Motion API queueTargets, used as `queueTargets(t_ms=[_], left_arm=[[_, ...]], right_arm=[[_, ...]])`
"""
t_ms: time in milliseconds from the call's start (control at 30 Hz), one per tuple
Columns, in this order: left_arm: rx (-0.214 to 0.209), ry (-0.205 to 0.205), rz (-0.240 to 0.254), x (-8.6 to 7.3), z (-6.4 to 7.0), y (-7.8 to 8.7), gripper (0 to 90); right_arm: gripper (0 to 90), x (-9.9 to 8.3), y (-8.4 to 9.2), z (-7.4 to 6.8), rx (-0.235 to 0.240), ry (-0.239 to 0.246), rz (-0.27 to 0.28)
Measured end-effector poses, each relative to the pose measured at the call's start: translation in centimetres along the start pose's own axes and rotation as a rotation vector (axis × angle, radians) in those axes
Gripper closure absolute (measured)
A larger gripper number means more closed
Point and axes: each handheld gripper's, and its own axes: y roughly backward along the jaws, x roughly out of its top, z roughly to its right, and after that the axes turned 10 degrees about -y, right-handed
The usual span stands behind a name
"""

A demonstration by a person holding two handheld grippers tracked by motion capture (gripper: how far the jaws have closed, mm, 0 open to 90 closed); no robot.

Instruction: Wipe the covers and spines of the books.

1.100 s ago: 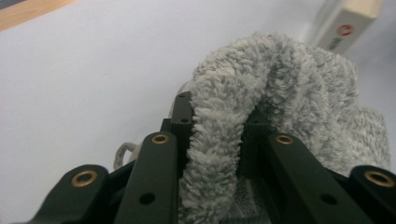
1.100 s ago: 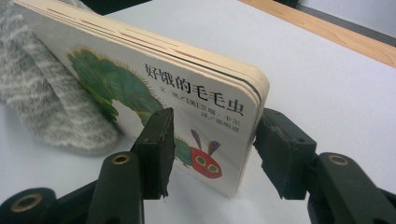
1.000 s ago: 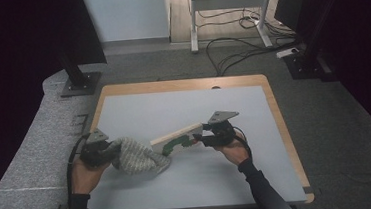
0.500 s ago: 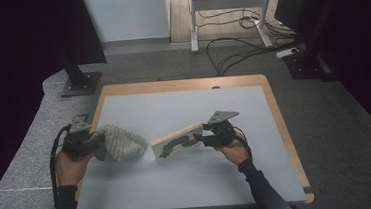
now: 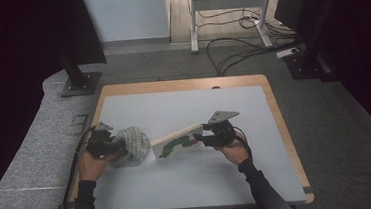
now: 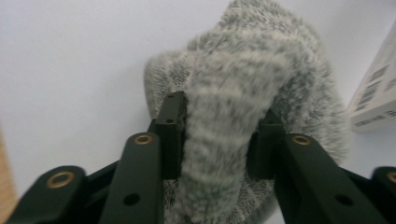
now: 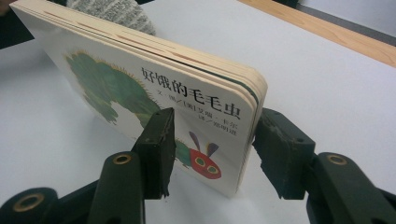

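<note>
A grey fuzzy knitted cloth (image 5: 132, 144) lies bunched on the white table top, just left of the book. My left gripper (image 5: 112, 146) is at its left side. In the left gripper view a thick fold of the cloth (image 6: 243, 70) stands between the jaws of the left gripper (image 6: 219, 135). They have just been opening, and both pads still touch the fold. My right gripper (image 5: 202, 139) is shut on the right end of a board book (image 5: 176, 140), held on edge and tilted. Its cover (image 7: 163, 88) shows a green caterpillar, with the right gripper (image 7: 212, 149) clamped across the corner.
The white top has a wooden rim (image 5: 182, 83). Grey felt (image 5: 36, 151) covers the surface to the left. A black stand base (image 5: 79, 85) sits beyond the far left corner. Cables (image 5: 239, 50) and a metal frame lie on the floor behind.
The left hand pulled the cloth away from the book to the left, then brought it down and back beside the book's left end. The right gripper and book stayed put.
</note>
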Motion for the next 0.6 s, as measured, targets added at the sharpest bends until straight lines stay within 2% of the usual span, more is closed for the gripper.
queueTargets(t_ms=[100, 300, 467, 600], left_arm=[[-0.029, 0.018, 0.003, -0.4, -0.3, -0.1, 48.2], [-0.049, 0.017, 0.023, -0.7, -0.3, 1.6, 31.4], [-0.101, 0.029, 0.081, -1.0, -0.3, 3.3, 28.2], [-0.117, 0.003, 0.105, -0.6, 0.4, 4.5, 25.9]], right_arm=[[47.6, 0.0, 0.0, 0.0, 0.001, 0.0, 0.0], [47.3, 0.0, 0.0, 0.0, 0.005, -0.002, -0.001], [46.3, 0.1, 0.0, 0.0, 0.004, -0.002, -0.006], [46.2, 0.1, 0.0, 0.0, 0.004, 0.0, -0.008]])
